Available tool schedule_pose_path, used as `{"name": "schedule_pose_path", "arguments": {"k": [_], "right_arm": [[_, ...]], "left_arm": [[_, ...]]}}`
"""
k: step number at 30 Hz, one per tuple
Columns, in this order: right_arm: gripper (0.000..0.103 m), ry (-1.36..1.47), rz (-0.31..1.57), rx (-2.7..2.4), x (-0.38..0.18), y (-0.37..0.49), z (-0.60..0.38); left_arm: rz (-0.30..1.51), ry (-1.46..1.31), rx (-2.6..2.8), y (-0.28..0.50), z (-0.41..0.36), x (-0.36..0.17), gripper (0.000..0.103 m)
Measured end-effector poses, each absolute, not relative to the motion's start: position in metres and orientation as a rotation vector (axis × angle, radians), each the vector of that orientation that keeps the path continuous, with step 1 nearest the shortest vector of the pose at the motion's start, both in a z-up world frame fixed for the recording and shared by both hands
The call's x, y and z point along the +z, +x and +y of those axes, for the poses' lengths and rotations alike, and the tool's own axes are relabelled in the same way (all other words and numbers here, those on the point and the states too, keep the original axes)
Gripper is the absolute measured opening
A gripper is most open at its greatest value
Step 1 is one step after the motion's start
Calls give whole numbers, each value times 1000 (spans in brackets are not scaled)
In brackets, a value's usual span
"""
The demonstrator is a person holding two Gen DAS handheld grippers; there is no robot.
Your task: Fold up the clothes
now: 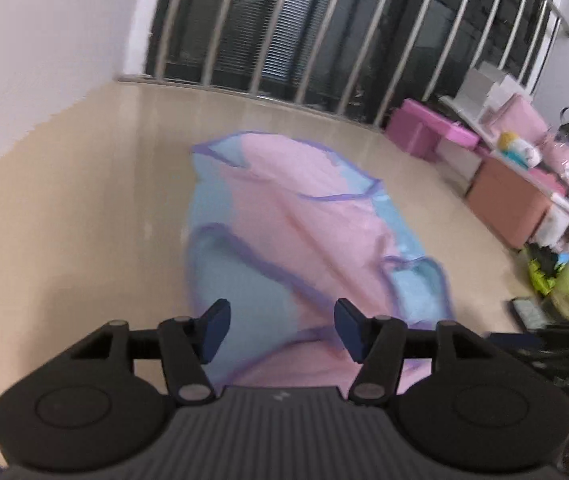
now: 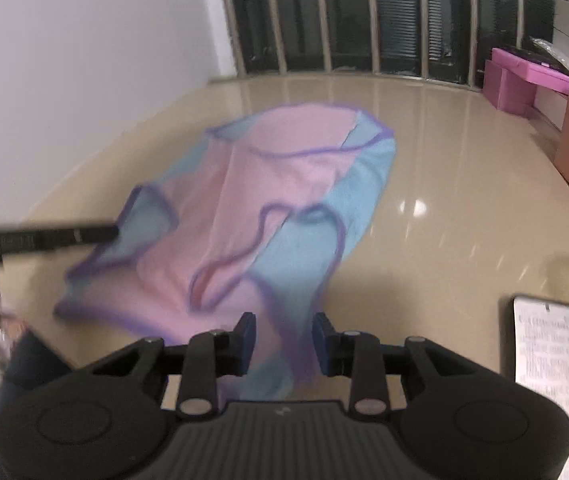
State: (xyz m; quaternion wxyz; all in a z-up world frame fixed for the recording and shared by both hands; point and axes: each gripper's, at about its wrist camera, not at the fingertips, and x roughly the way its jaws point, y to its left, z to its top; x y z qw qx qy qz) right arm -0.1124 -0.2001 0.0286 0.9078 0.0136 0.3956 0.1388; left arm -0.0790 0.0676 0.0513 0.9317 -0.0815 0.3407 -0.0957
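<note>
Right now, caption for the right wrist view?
Right gripper open over the pink-and-blue garment spread on the floor.

The beige floor point(image 1: 64, 240) lies bare on the wall side of the pink and blue garment point(image 1: 284, 220) and beyond it up to the barred window point(image 1: 324, 32), so a hand could pass freely there. On the other side, pink boxes point(image 1: 428, 128), a brown box point(image 1: 508, 208) and heaped bags point(image 1: 568, 280) line the wall well apart from the garment, leaving an open strip of floor between. Near the right gripper point(image 2: 283, 340) a phone point(image 2: 548, 360) lies on the floor just beside it, and the left gripper point(image 2: 44, 236) reaches in over the garment's near corner.
</note>
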Motion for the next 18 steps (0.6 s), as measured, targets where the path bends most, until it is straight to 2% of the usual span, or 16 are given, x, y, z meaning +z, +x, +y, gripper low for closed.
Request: {"name": "schedule_pose_path", "arguments": {"k": [7,9,11,13,15,18], "right_arm": [[29,21,833,295,25,-131,-192],[29,7,792,307,31,-136,-192],[28,-13,787,357,33,-138,-188],[20,-50,808,368,28,-137,-182],[0,-73,832,366,22,-137,-177],[0,-134,842,390,17,-144,-174]], "left_arm": [[808,-74,-124,-87,71,38,50],[816,-74,-110,-87,70,37,43],[813,-59,-102,-87,69,37,21],[814,-69,-98,-87,70,37,11],[819,-109,-100,-87,76,36,7],[823,-154,-86,-89,82,36,6]]}}
